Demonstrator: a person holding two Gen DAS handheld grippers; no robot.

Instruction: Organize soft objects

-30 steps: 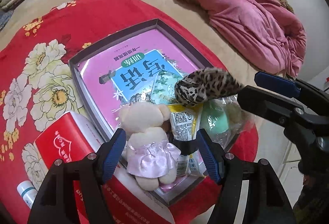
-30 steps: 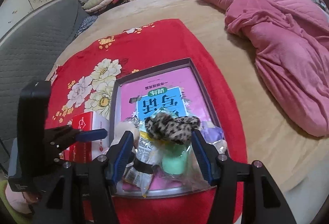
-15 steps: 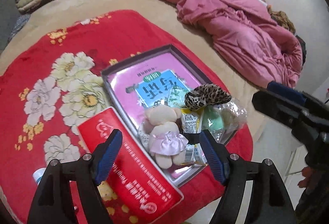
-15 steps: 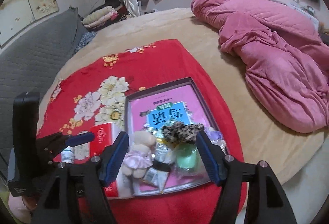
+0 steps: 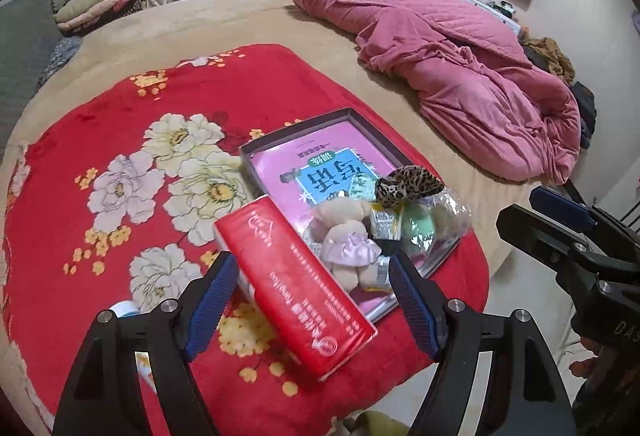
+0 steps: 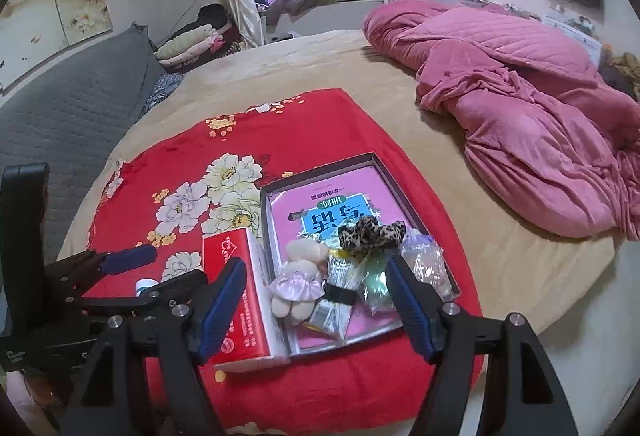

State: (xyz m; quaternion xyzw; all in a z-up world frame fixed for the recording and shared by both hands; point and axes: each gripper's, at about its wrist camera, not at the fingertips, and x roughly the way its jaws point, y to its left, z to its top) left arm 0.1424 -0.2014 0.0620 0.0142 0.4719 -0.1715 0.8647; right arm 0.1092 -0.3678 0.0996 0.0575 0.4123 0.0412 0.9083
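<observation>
Both grippers have pulled up and back, left gripper (image 5: pixel 312 300) and right gripper (image 6: pixel 316 300), fingers spread and empty (the right's just opening). The plush bear (image 6: pixel 298 282) lies in the tray (image 6: pixel 320 171), its six o'clock end; placing looks finished.

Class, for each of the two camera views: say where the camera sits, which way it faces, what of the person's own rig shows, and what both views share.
Left wrist: on the left gripper, looking down at the red box and tray; the right gripper shows at the right edge.
Right wrist: on the right gripper, facing the tray and plush bear; the left gripper shows at left.
Shared: tray, bear, leopard scrunchie, pink quilt.
</observation>
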